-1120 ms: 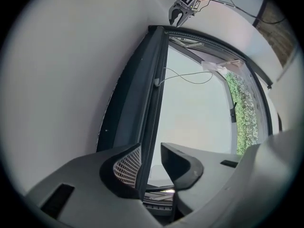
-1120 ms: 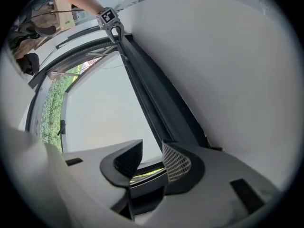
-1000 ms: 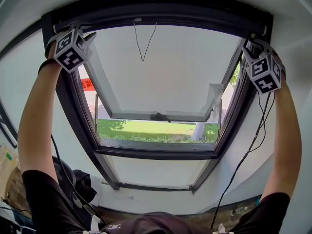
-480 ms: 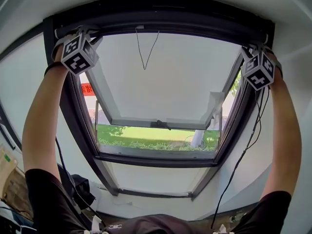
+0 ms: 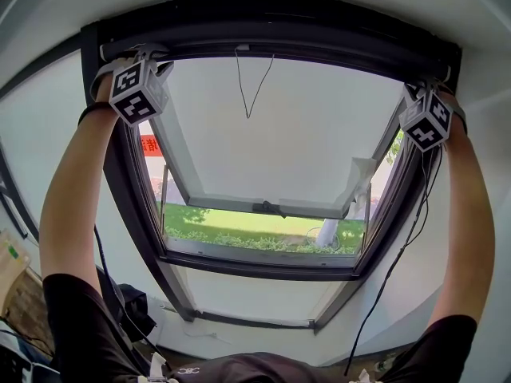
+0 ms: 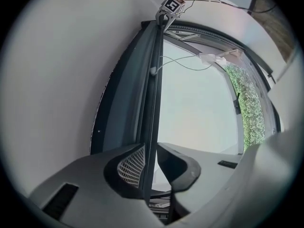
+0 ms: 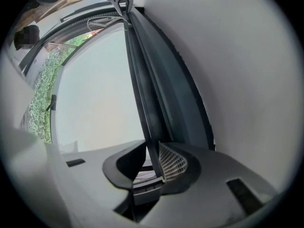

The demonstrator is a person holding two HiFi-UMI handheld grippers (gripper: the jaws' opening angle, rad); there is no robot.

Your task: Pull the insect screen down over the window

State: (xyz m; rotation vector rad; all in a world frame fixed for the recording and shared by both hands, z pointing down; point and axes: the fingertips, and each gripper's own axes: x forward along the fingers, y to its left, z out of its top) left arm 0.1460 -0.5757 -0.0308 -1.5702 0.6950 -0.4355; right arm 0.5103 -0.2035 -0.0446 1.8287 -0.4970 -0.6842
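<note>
The insect screen's dark pull bar [image 5: 279, 48] runs along the top of the roof window frame, with a thin cord loop [image 5: 249, 86] hanging from its middle. My left gripper [image 5: 134, 54] is at the bar's left end. In the left gripper view the bar [image 6: 153, 94] passes between the jaws [image 6: 151, 163], which are closing and touch it on both sides. My right gripper [image 5: 423, 88] is at the bar's right end. Its closing jaws [image 7: 153, 163] also have the bar [image 7: 140, 89] between them, pads against it.
The window sash [image 5: 263, 207] is tilted open outward, with grass and a tree trunk below it. The dark window frame [image 5: 136, 214] sits in a white sloped wall. A black cable [image 5: 399, 254] hangs from the right gripper. A dark bag [image 5: 128, 302] lies at the lower left.
Both marker cubes have drawn in closer to the top bar at the frame's upper corners. The window has shifted slightly right and down in the head view.
</note>
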